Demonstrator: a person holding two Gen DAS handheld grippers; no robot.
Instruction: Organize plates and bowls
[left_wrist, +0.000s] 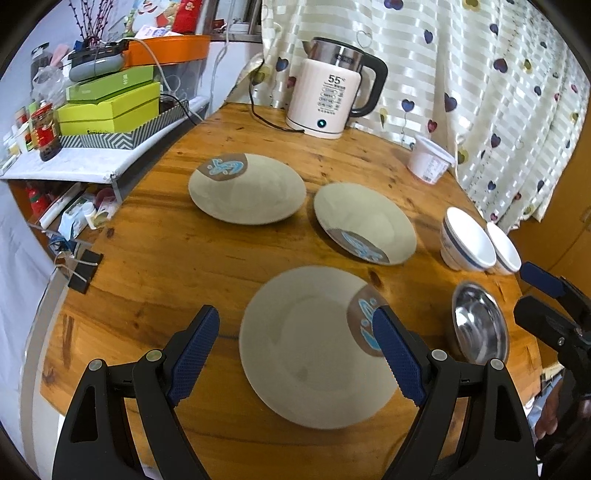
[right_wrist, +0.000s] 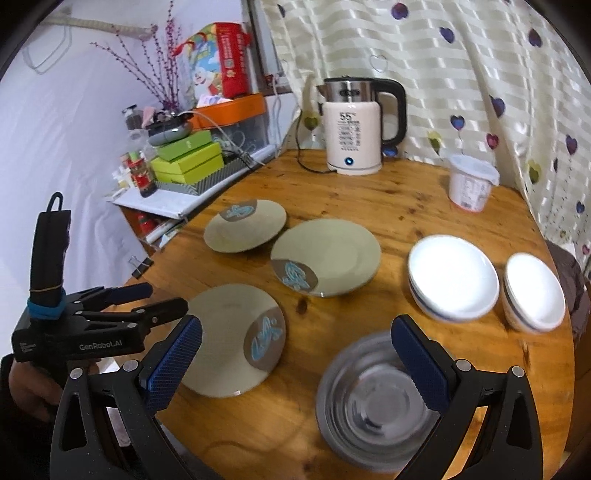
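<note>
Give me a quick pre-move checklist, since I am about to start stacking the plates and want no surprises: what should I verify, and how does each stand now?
1. Left gripper free to grasp: ok, jaws wide open, nothing held.
2. Right gripper free to grasp: ok, jaws open and empty above the steel bowl.
3. Nearest plate unobstructed: ok, it lies flat with nothing on it.
4. The two far plates separate: not ok, the far left plate and the middle plate appear to touch or overlap at their rims.
5. White bowls already nested: cannot tell; the larger one looks stacked.
6. Kettle cord clear of the plates: ok.
</note>
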